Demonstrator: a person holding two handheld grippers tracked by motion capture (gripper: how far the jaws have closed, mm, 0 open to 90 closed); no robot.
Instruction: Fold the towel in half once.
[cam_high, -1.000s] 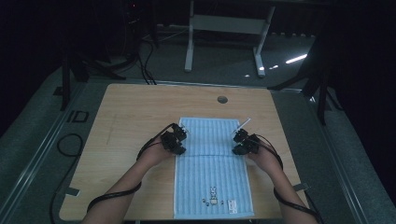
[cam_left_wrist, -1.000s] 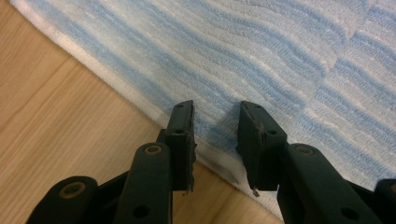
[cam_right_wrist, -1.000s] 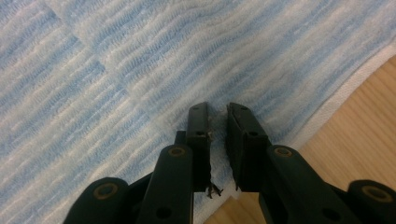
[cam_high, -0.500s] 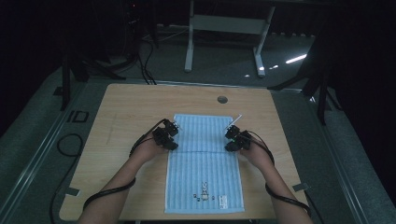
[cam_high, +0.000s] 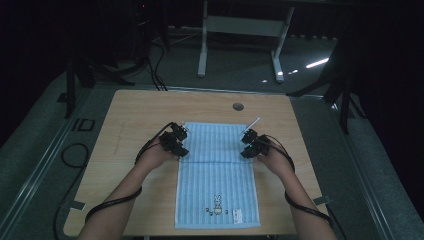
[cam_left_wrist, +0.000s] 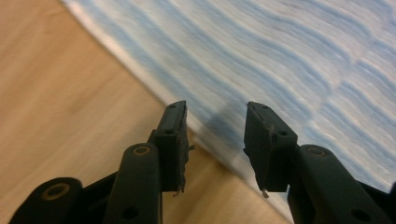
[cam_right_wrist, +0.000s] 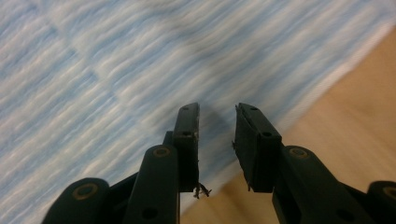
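Gripper views: towel (cam_left_wrist: 289, 60) motion-blurred.

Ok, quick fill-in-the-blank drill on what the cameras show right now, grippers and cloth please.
1. The blue striped towel lies flat on the wooden ____.
2. Both grippers' jaws stand ____.
3. The left gripper hangs over the towel's ____ edge.
4. The small printed figure sits near the towel's ____ end.

Missing: table; open; left; near
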